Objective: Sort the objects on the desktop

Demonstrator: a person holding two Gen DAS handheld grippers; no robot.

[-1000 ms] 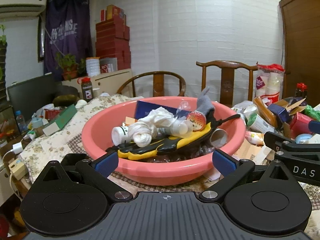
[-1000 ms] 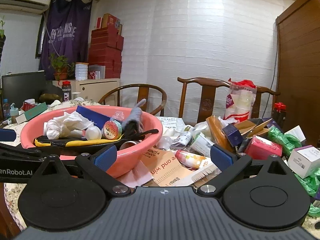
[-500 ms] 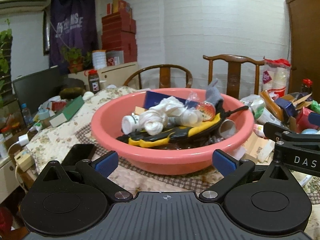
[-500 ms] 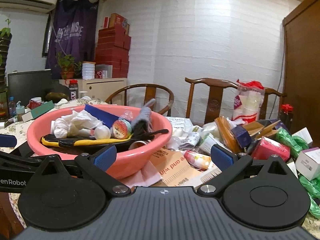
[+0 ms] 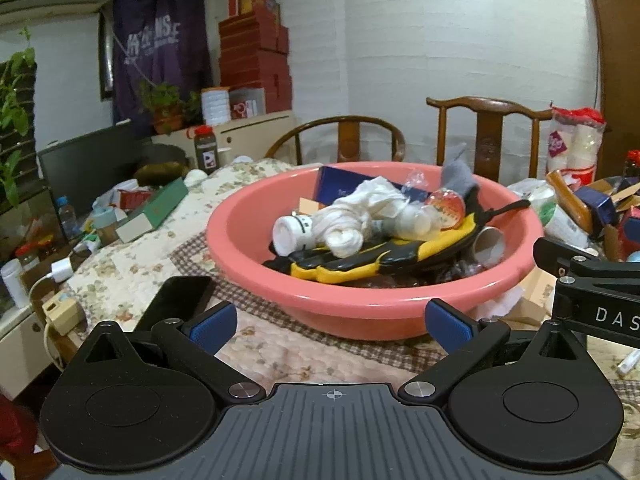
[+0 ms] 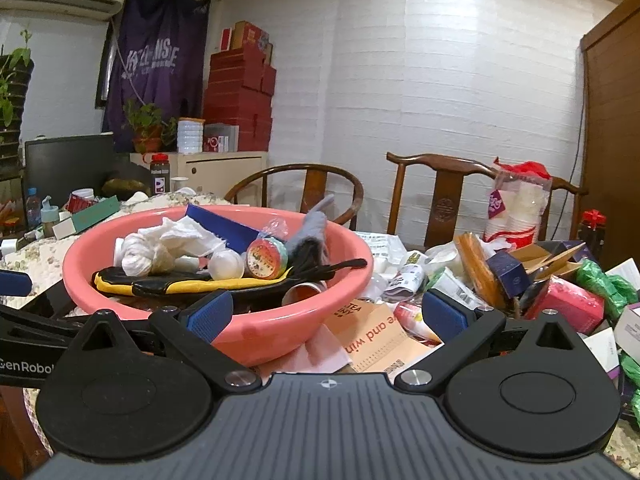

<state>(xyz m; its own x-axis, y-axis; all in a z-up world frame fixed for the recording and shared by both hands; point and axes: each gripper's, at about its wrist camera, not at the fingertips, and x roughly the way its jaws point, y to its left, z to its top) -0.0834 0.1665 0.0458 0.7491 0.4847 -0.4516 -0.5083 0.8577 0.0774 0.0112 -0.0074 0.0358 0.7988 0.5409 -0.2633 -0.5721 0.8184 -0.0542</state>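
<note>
A pink basin (image 5: 256, 240) (image 6: 276, 332) stands on the table, filled with a white cloth bundle (image 5: 352, 220), a white bottle (image 5: 290, 234), a yellow-black glove (image 5: 360, 266), a tape roll (image 6: 266, 258), a blue box (image 6: 224, 224) and a grey sock (image 6: 314, 226). My left gripper (image 5: 332, 328) is open and empty, in front of the basin's near rim. My right gripper (image 6: 326, 314) is open and empty, at the basin's right side, over an orange paper sheet (image 6: 376, 332). Each gripper shows at the edge of the other's view.
A pile of loose items lies right of the basin: a pink box (image 6: 568, 308), green bags (image 6: 608, 288), a dark blue carton (image 6: 508, 272), a bag of paper cups (image 6: 516, 216). A black phone (image 5: 176, 300) and a green box (image 5: 160, 208) lie to the left. Two wooden chairs (image 6: 440, 200) stand behind.
The left gripper has risen and drawn back a little, so the basin sits lower and further off. The right gripper has barely moved. Both stayed open.
</note>
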